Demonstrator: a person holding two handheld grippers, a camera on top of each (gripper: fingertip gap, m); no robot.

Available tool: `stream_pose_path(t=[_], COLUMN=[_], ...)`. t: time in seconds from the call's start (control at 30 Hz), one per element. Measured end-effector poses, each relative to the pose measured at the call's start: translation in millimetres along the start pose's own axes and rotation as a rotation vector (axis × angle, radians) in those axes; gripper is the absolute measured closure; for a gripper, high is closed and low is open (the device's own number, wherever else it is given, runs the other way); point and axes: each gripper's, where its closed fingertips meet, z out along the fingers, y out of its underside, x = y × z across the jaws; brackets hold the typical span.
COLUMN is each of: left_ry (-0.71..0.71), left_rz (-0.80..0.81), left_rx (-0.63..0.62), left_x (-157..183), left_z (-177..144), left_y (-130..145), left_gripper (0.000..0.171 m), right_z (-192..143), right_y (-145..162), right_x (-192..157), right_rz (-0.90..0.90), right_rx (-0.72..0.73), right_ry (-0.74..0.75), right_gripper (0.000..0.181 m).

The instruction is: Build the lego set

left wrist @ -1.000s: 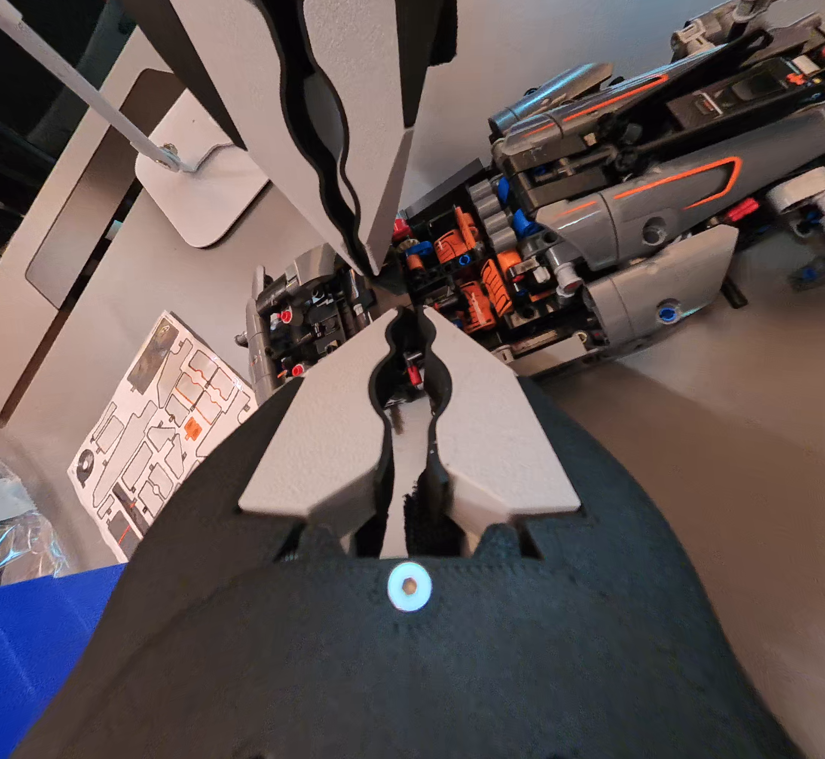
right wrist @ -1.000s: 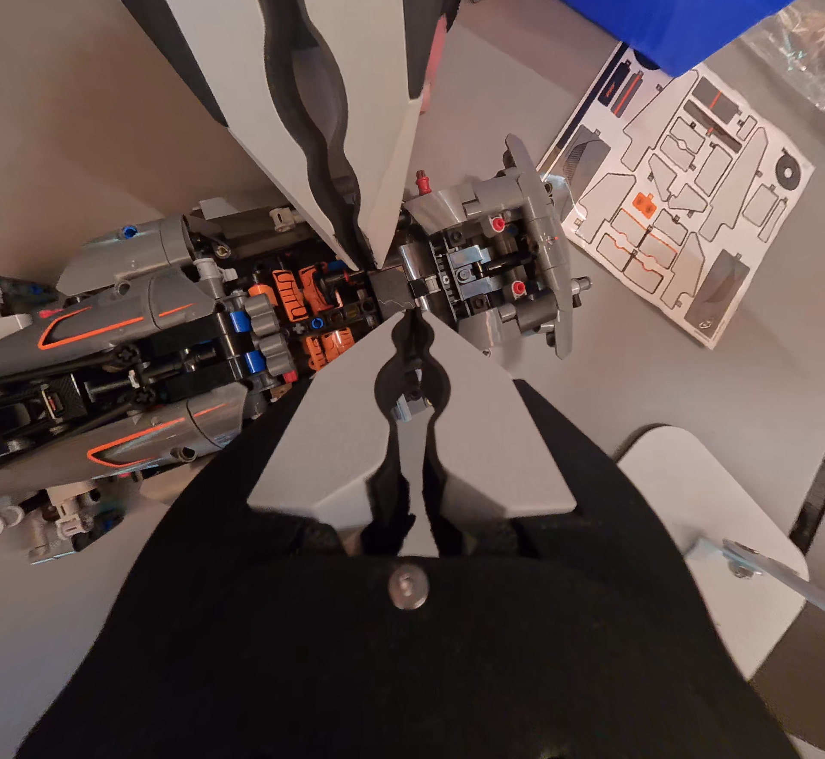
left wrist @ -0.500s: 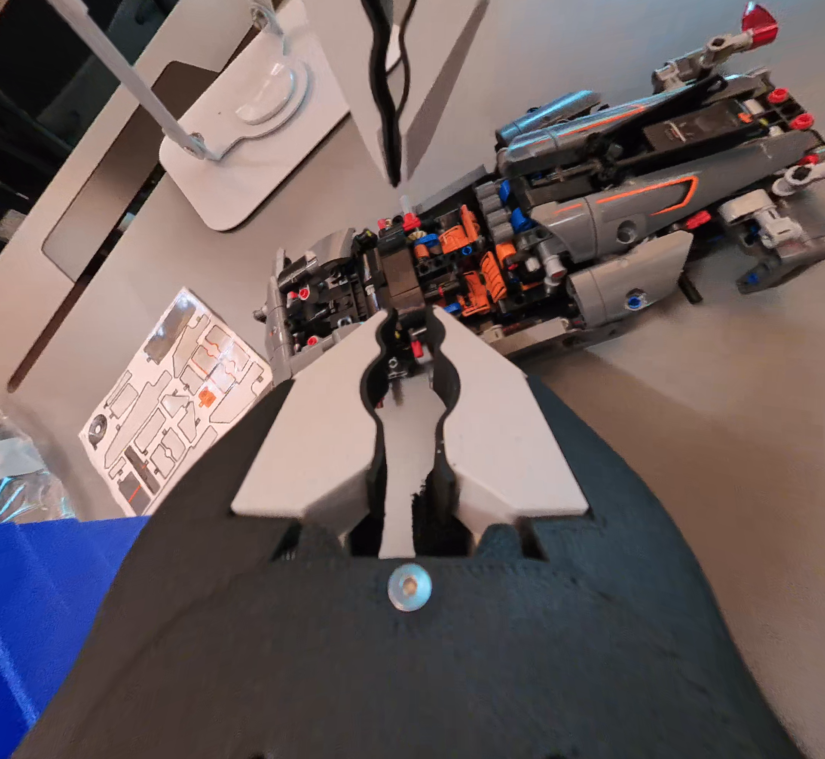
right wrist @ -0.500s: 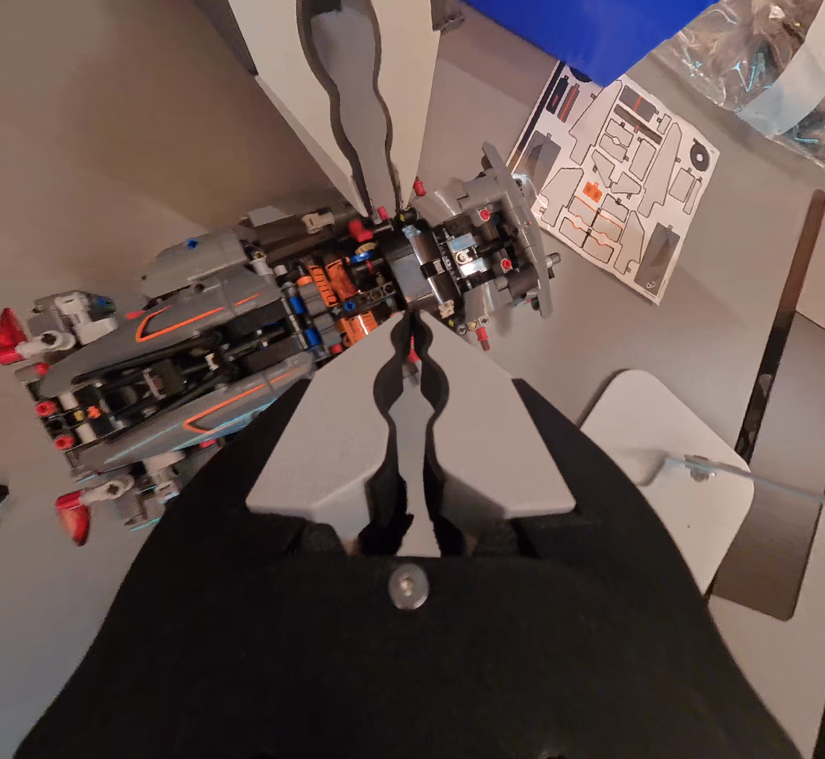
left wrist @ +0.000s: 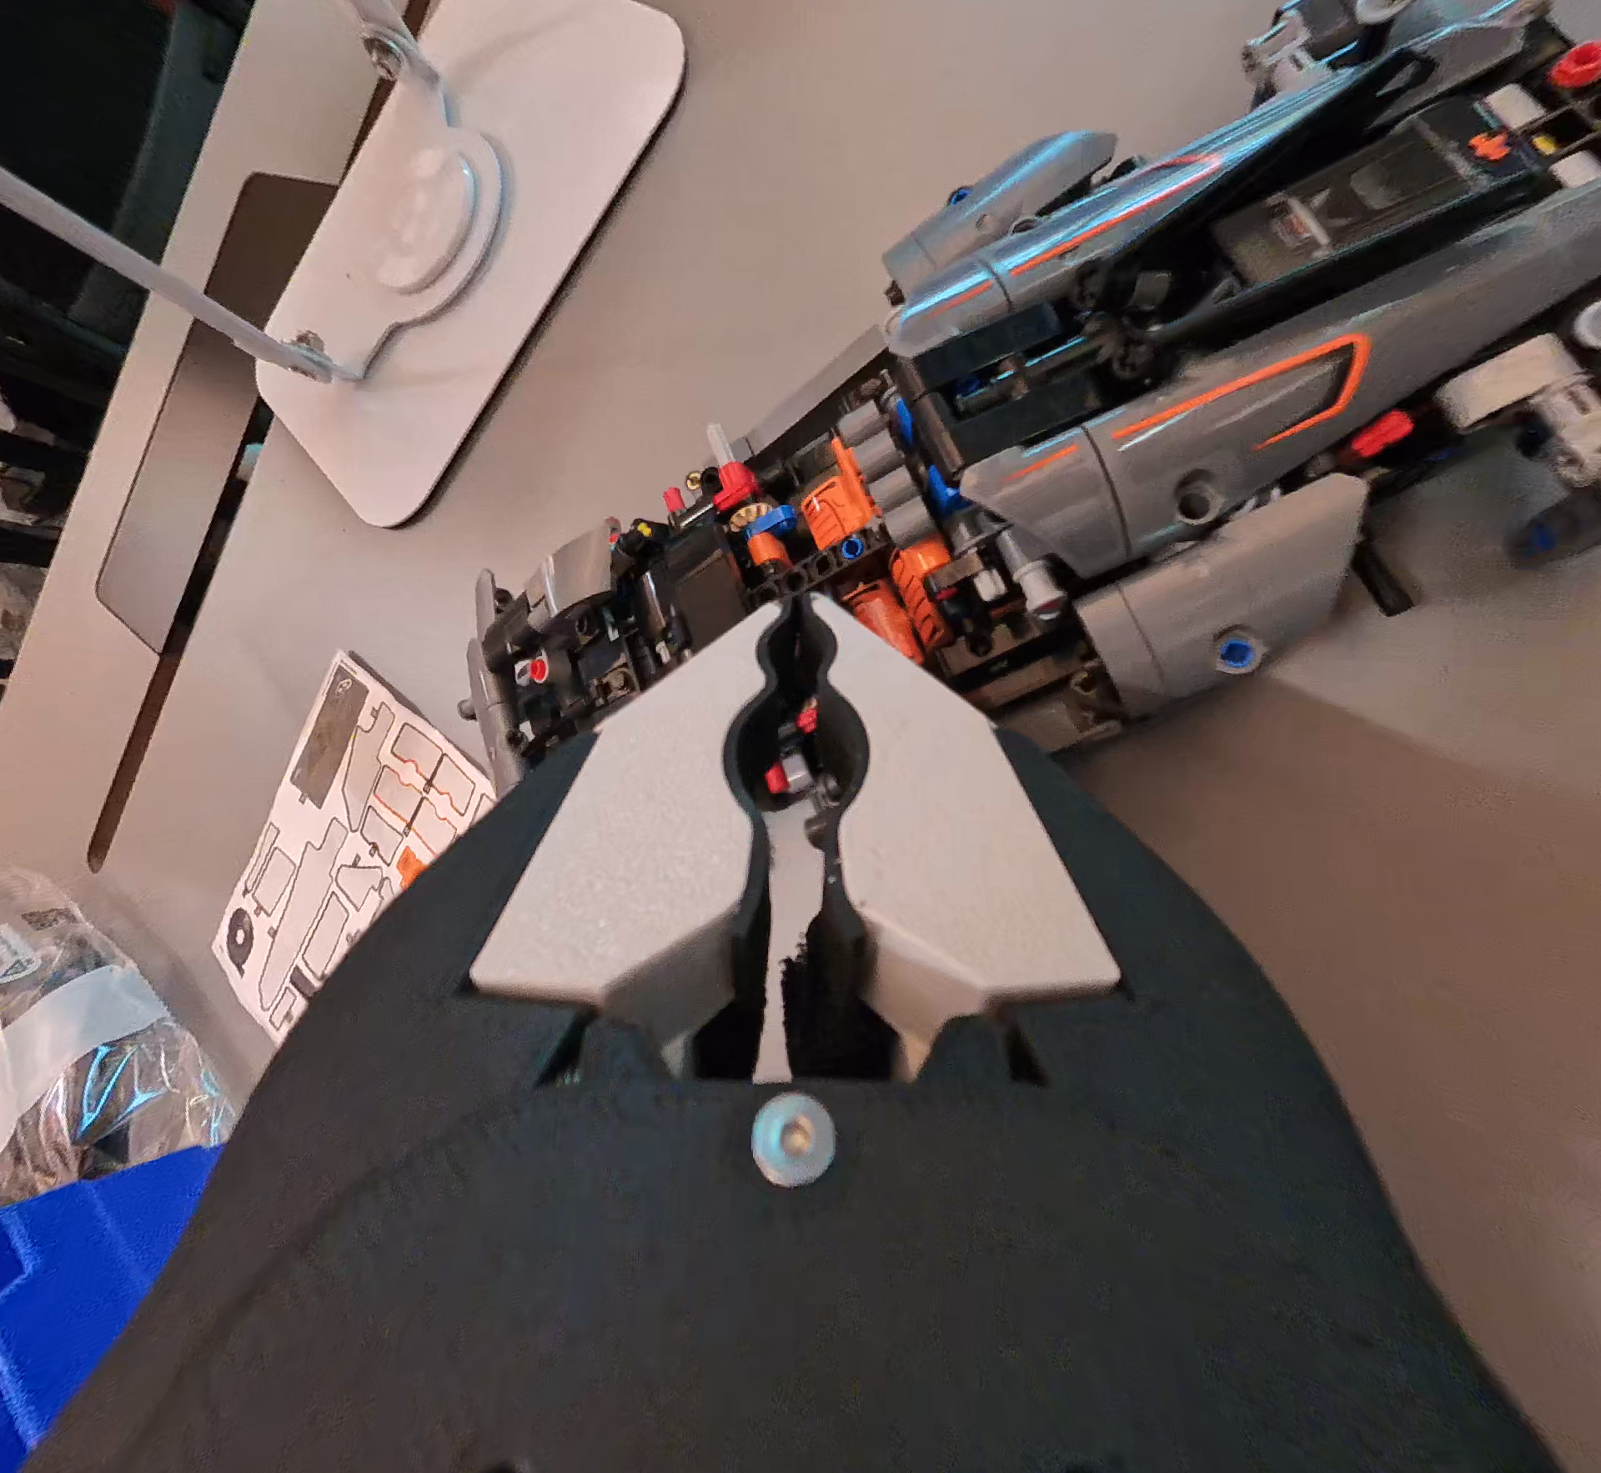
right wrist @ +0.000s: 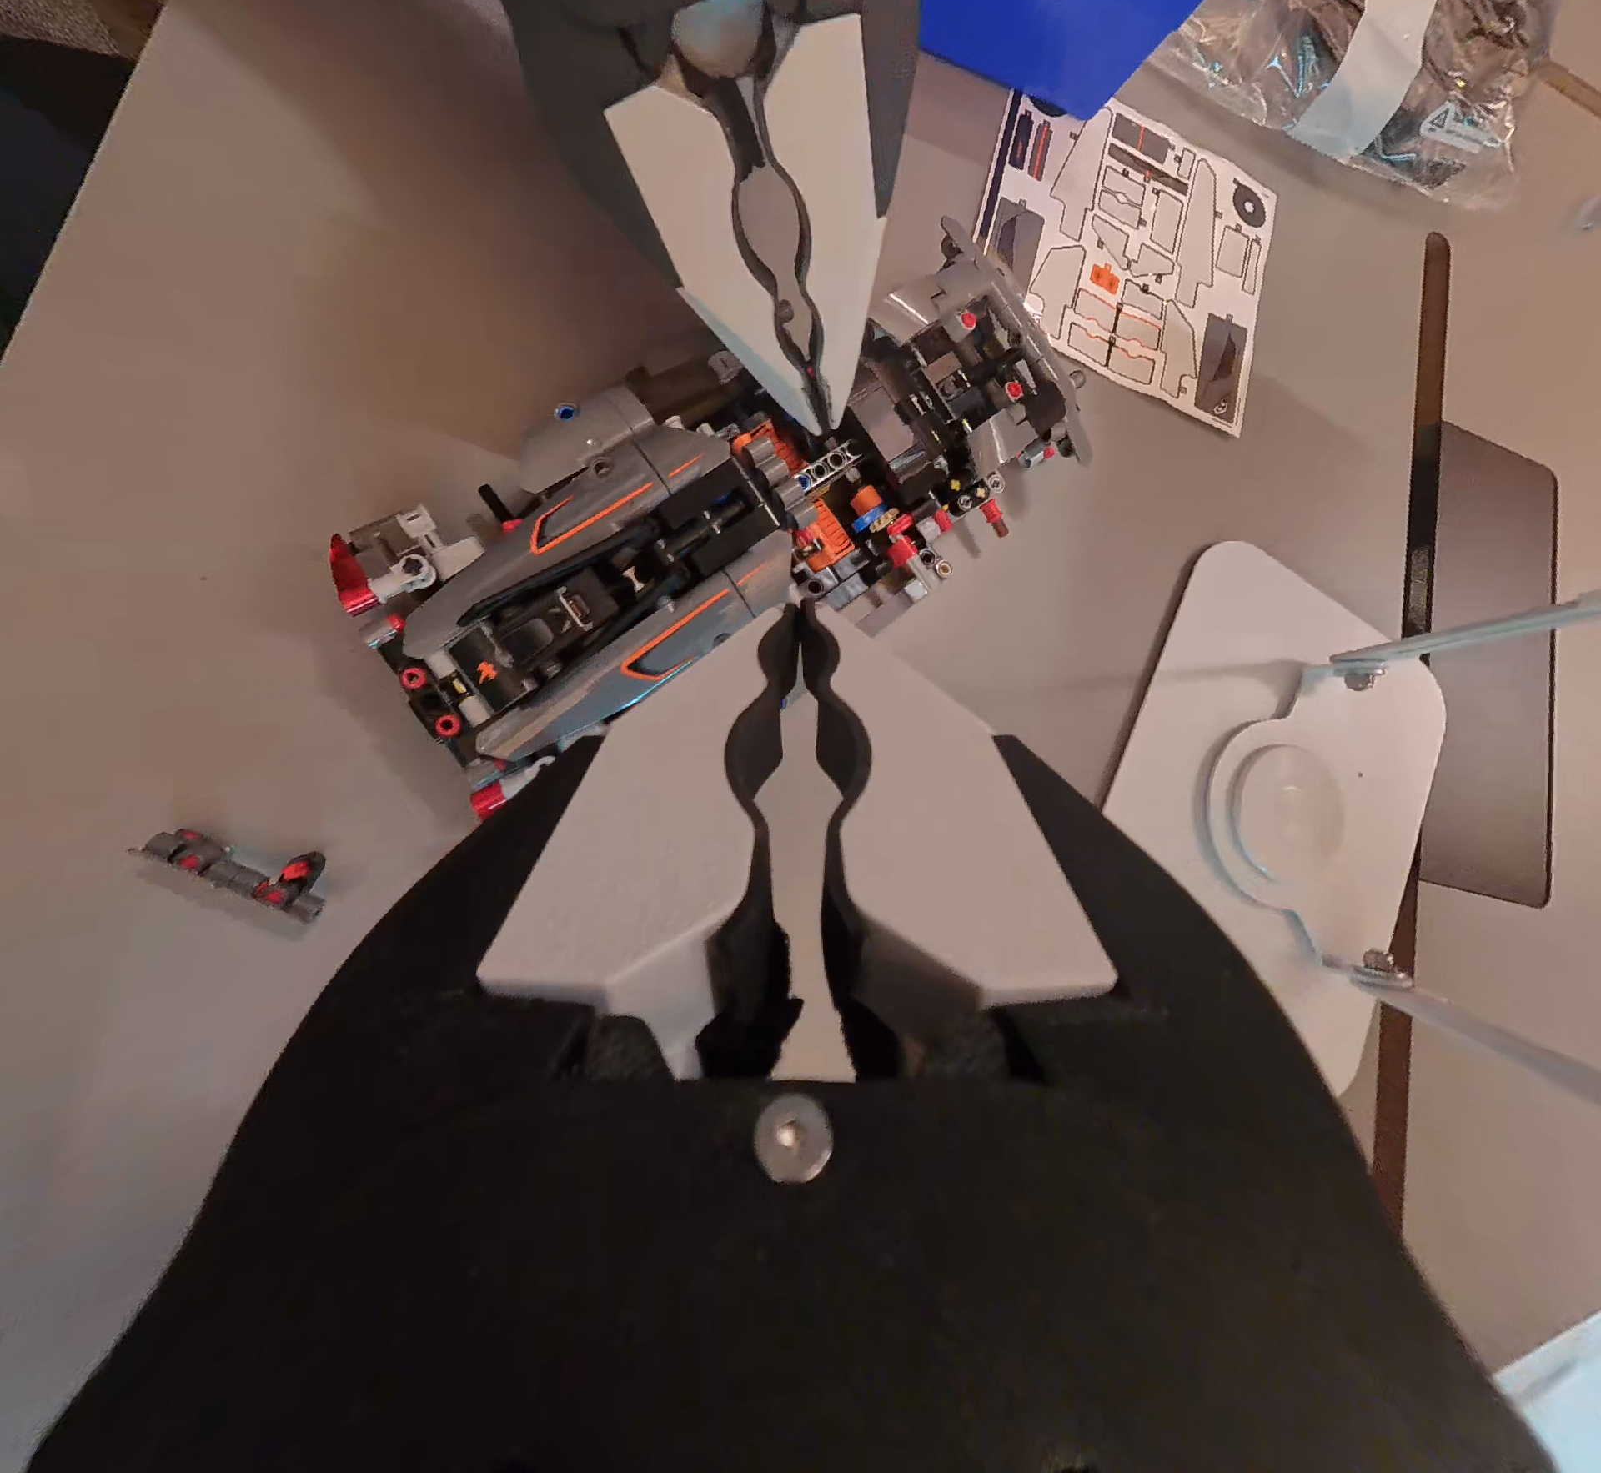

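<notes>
L gripper (left wrist: 801,609) closed, tips at open mid-section of grey-orange lego car model (right wrist: 693,548) on table, prob steadying it; R gripper (right wrist: 801,617) closed empty, raised clear above

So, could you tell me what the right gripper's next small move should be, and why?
Probably swing the right gripper toward the loose grey-and-red piece lying apart and open: its jaws are shut and empty, hovering above the lego model.
</notes>
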Motion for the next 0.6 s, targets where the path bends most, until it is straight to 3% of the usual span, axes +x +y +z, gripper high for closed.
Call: stream_pose_path(t=[0.17, 0.37, 0.6], left_ry=[0.016, 0.05, 0.046], left_rz=[0.009, -0.026, 0.031], left_rx=[-0.03, 0.019, -0.043], left_x=[-5.5, -3.4, 5.9], left_z=[3.3, -15.9, -1.8], left_y=[-4.1, -4.7, 0.6], left_gripper=[0.171, 0.171, 0.171], right_z=[-7.1, -18.0, -16.6], right_y=[3.7, 7.4, 11.9], right_x=[-5.8, -11.6, -16.8], right_rz=[0.021, 0.038, 0.053], right_rx=[0.031, 0.067, 0.086], right_ry=[0.008, 0.017, 0.013], right_gripper=[0.181, 0.181, 0.181])
